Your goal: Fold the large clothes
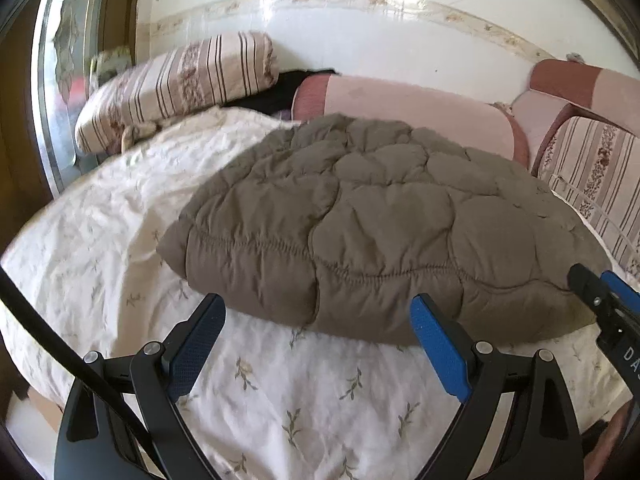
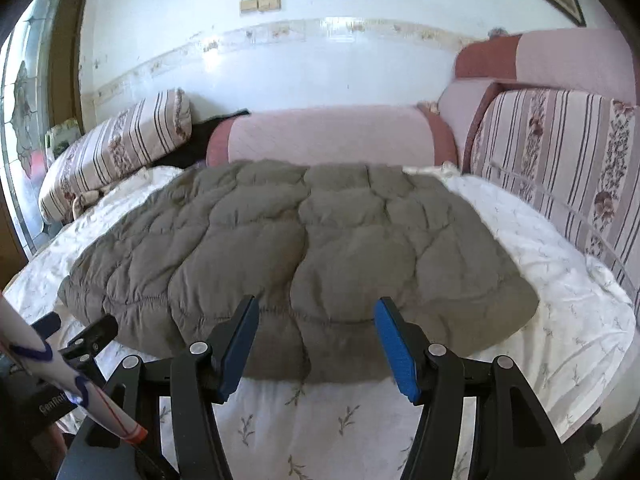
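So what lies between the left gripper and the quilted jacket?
Only bare floral bedsheet; the left wrist view shows the left gripper just short of the jacket.

Folded jacket on bed.
Grey-brown, quilted, puffy; folded into a broad flat bundle, gathered hem seam toward the near edge, lying on the floral sheet.

A white glossy wall with a floral border strip stands behind the bed. A striped pillow and pink bolster lie against it. Daylight enters a patterned glass door.
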The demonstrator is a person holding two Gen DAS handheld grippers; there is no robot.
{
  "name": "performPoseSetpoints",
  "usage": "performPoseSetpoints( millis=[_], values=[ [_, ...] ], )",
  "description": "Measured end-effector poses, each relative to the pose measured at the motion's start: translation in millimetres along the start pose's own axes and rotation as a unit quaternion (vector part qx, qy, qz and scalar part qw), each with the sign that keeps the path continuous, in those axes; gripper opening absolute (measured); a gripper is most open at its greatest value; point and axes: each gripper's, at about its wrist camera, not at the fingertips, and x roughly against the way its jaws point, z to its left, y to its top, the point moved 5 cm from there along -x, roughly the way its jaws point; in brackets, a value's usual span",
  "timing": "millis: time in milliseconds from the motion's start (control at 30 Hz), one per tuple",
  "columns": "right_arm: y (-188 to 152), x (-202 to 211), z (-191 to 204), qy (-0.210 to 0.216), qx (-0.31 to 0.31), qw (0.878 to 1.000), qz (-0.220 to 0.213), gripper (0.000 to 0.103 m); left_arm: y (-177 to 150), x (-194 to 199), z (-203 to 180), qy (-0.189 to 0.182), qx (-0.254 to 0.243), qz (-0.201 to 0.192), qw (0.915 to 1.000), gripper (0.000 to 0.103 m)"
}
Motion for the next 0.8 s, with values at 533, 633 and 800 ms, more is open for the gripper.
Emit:
performPoseSetpoints(
  millis=[533,633,800],
  values=[
    [-14,-58,-23,-0.047,-0.033,0.997,0.059,0.067,-1,-57,-4,0.004,0.019,0.031,0.9993,0.103],
    [-12,-43,-23,-0.052,-0.027,0.997,0.05,0.067,-1,-54,-2,0.001,0.018,0.035,0.9992,0.103],
    [-18,-13,-24,-0.043,-0.016,0.998,0.042,0.067,-2,-44,-4,-0.002,0.002,0.052,0.9986,0.103]
  ],
)
